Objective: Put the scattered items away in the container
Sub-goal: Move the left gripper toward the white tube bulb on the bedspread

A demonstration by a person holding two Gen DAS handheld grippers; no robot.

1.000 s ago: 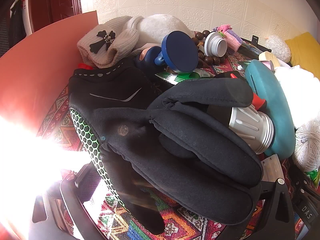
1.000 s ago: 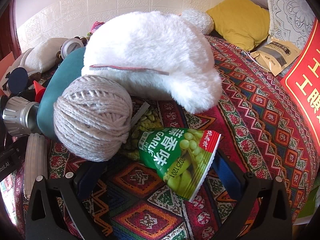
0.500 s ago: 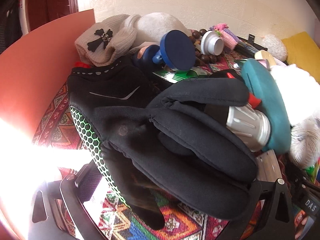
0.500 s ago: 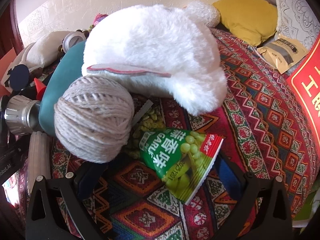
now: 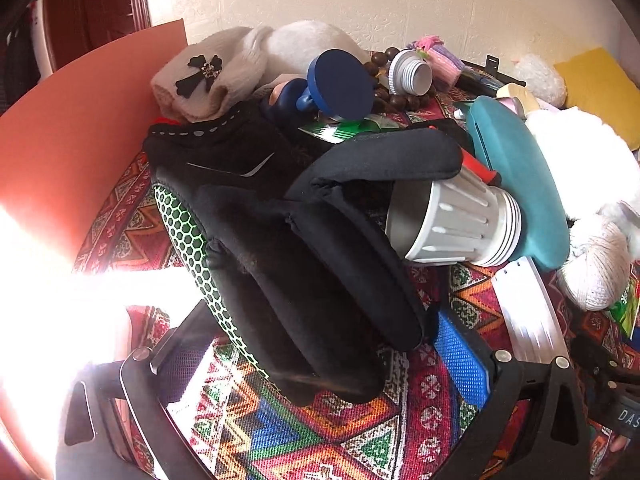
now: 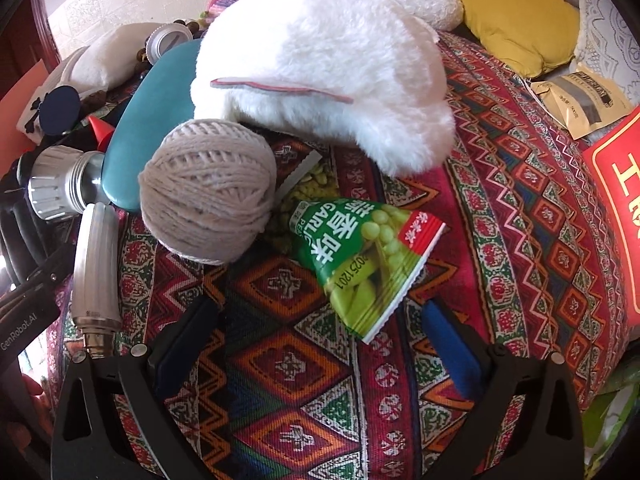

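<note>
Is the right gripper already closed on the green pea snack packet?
No: the right gripper is open, its pads either side of the green pea packet, which lies on the patterned cloth.

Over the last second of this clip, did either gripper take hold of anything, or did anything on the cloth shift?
No grasp and no release. The left gripper has eased in around the black gloves, its jaws open on either side. The right gripper has drawn closer to the green pea packet, open and touching nothing. The yarn ball, white fur hat, teal case and silver flashlight lie as before.
</note>
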